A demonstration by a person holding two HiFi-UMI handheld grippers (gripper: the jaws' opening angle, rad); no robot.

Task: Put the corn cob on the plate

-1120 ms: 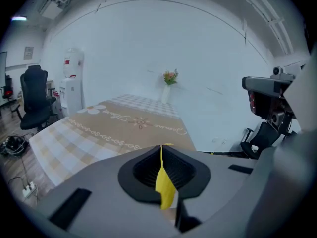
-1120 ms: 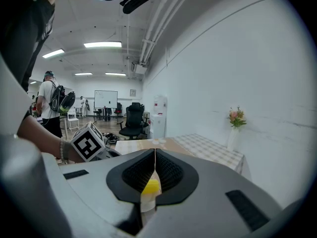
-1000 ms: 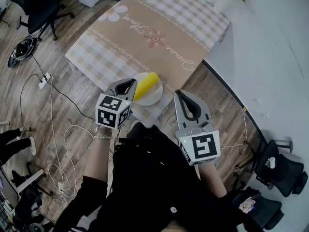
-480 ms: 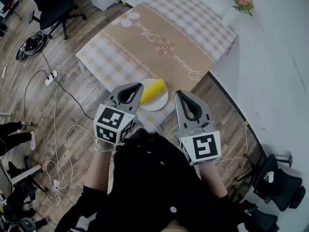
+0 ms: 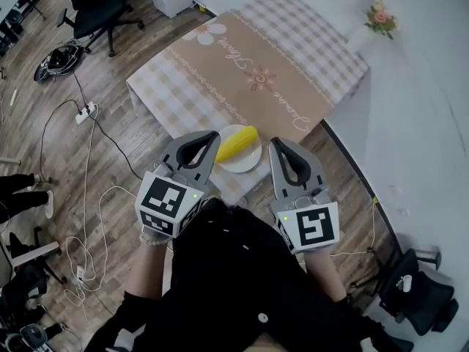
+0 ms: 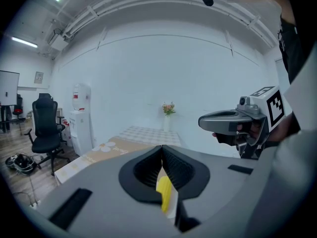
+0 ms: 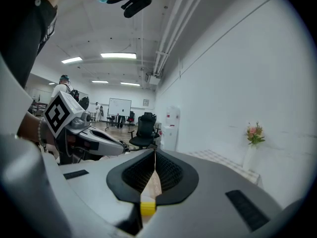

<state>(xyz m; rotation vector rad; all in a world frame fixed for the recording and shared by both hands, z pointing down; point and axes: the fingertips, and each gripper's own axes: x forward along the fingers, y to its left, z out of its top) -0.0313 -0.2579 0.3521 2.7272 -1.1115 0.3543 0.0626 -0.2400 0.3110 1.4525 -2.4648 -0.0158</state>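
The left grey tongs (image 5: pixel 214 136) now sit higher and drawn back from the yellow corn cob (image 5: pixel 237 144) on the round white plate (image 5: pixel 251 163); the right grey tongs (image 5: pixel 278 145) rise slightly too

We look down on a wood-plank floor (image 5: pixel 124 160) with white cables (image 5: pixel 84 226) and a power strip (image 5: pixel 86 111) trailing over it. A low table (image 5: pixel 220 79) under a checked beige cloth stands beside a plain white wall (image 5: pixel 432 108), with a vase of flowers (image 5: pixel 380 19) at its far corner. A black office chair (image 5: pixel 99 6) sits at the left. Elsewhere we see a water dispenser (image 6: pixel 79 118), a whiteboard (image 7: pixel 119 106) and long ceiling lights (image 7: pixel 118 56).
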